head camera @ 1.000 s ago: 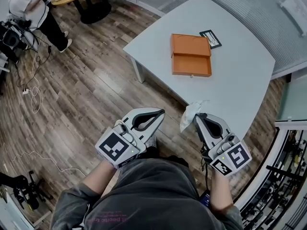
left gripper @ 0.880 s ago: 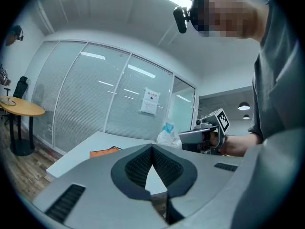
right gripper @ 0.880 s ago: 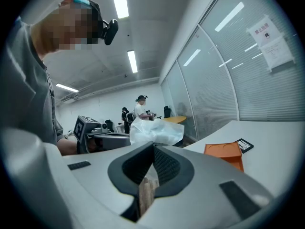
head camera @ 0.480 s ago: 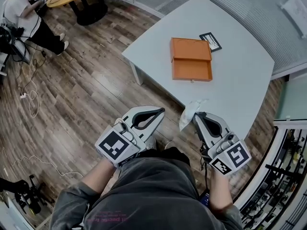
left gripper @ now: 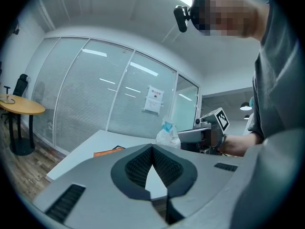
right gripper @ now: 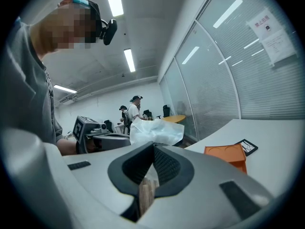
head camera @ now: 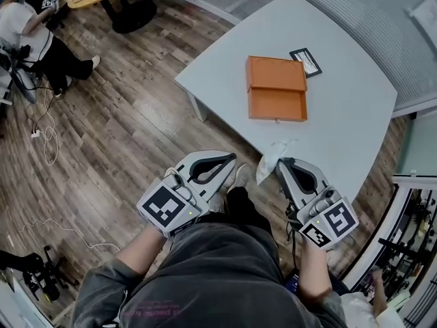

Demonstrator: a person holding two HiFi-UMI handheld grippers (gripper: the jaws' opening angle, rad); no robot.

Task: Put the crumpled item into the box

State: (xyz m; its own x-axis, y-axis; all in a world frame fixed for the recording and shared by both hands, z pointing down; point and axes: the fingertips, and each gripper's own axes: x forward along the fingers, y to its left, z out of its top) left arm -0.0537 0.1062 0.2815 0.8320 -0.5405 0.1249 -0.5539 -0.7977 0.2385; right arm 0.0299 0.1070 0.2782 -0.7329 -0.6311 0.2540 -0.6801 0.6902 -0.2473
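Carry step here: the right hand-held gripper (head camera: 281, 164) is clamped on the crumpled item (head camera: 272, 159), probably tissue, just off the table's (head camera: 341, 121) near edge; the left hand-held gripper (head camera: 231, 158) is closed and empty; the orange box (head camera: 276, 104) sits open farther out; next move needs a reach forward over it.

Likely an office: glass partitions (left gripper: 95, 94), white table (head camera: 341, 135).

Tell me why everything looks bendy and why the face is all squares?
Head view: a wide lens curves the table edges. Left gripper view: dark rounded corners, and the squares were added afterwards to hide a face. Right gripper view: same squares, and the ceiling lights glare white.
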